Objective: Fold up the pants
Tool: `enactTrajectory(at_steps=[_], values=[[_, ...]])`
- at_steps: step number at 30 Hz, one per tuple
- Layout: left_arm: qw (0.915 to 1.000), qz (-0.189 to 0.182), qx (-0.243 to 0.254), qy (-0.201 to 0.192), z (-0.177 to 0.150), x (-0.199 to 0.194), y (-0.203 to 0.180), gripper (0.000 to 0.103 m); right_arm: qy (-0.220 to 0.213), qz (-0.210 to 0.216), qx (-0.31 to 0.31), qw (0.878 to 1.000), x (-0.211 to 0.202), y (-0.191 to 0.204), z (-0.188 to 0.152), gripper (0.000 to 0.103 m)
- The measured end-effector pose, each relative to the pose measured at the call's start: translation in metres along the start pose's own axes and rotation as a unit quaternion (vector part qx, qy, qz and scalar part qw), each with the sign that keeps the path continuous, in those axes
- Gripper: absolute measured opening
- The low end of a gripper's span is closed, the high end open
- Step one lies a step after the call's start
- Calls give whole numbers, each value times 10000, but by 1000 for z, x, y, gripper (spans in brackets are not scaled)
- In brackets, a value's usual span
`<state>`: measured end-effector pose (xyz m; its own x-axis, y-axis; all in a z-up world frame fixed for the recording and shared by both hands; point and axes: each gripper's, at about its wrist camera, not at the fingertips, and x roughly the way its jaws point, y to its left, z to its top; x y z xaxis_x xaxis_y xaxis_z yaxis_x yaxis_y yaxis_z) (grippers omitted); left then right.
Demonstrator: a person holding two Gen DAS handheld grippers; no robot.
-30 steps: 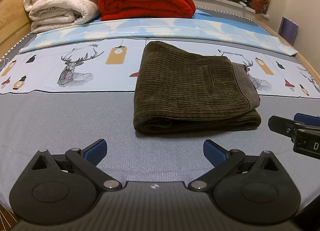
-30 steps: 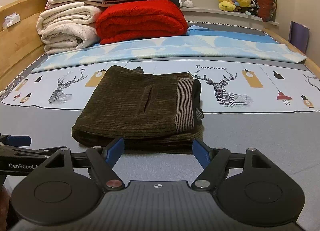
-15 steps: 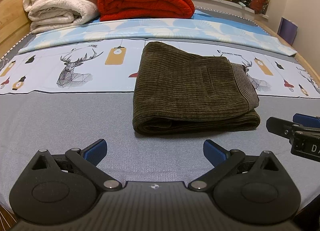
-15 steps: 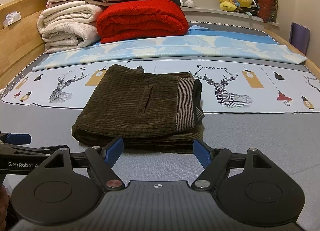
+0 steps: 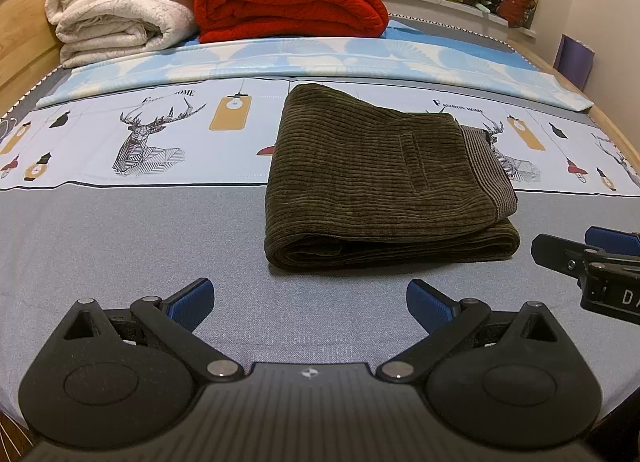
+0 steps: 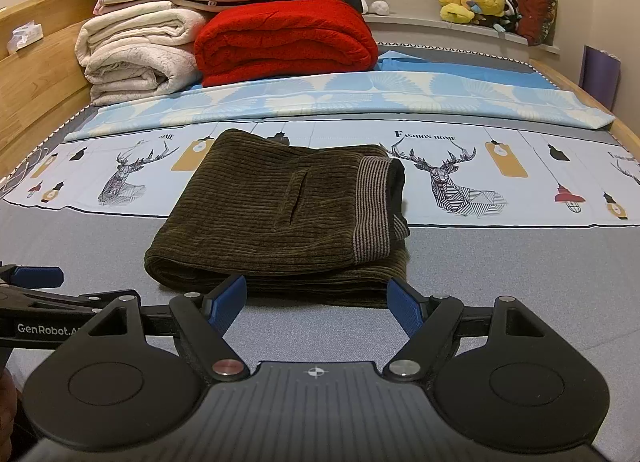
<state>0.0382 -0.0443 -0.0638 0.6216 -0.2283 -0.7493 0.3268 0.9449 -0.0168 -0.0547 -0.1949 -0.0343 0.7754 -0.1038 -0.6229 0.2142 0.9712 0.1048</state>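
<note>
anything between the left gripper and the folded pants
Nothing: in the left wrist view only a bare strip of grey bed sheet separates the open left gripper from the folded pants.

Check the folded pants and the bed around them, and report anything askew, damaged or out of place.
Nothing much stands out. The brown corduroy pants lie in a compact folded stack on the grey bedsheet; only the striped waistband end sits slightly unevenly over the lower layers. Both tools, left and right, are open and hold nothing.
</note>
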Motion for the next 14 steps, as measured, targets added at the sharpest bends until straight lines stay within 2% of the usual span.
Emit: enactTrajectory(at_steps=[14], values=[[10000, -10, 17, -22, 0, -1, -2, 102, -1, -5, 6, 10000, 0, 1, 0, 79]])
